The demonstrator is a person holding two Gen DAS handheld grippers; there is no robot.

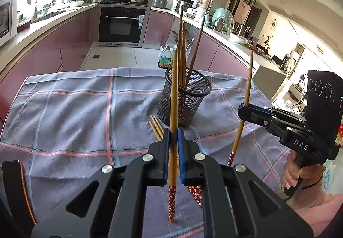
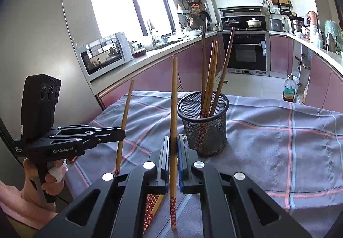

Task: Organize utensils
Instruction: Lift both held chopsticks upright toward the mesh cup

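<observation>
A pink-fronted kitchen with a black oven (image 1: pixel 123 24) and cluttered counters wrapped around behind the work surface, a table draped in a grey cloth (image 1: pixel 75 109) crossed by pink and pale blue lines. On that cloth, just ahead of both grippers, stood a black mesh cup (image 1: pixel 186 96) already holding several bamboo chopsticks (image 1: pixel 182 53) that leaned against its rim, their patterned red ends down in the bottom. It looked to be the collecting point for the sorting.

The left gripper (image 1: pixel 173 137) was pinched on a single chopstick (image 1: pixel 174 92), which stood nearly upright between its blue pads, the red flowered end hanging below the jaws and the plain tip reaching up in front of the cup. The right gripper (image 2: pixel 173 144) was likewise clamped on its own chopstick (image 2: pixel 174 96), held the same way, red end down. Seen from the left camera, that right gripper sat off to the right of the cup; from the right camera, the left one sat well to the left of it.

Holding each stick upright, heavy end low, probably served to drop it straight into the cup's mouth beside the others.

A few more loose chopsticks (image 1: pixel 155 127) lay flat on the cloth between the left gripper and the cup's base, not yet collected.
</observation>
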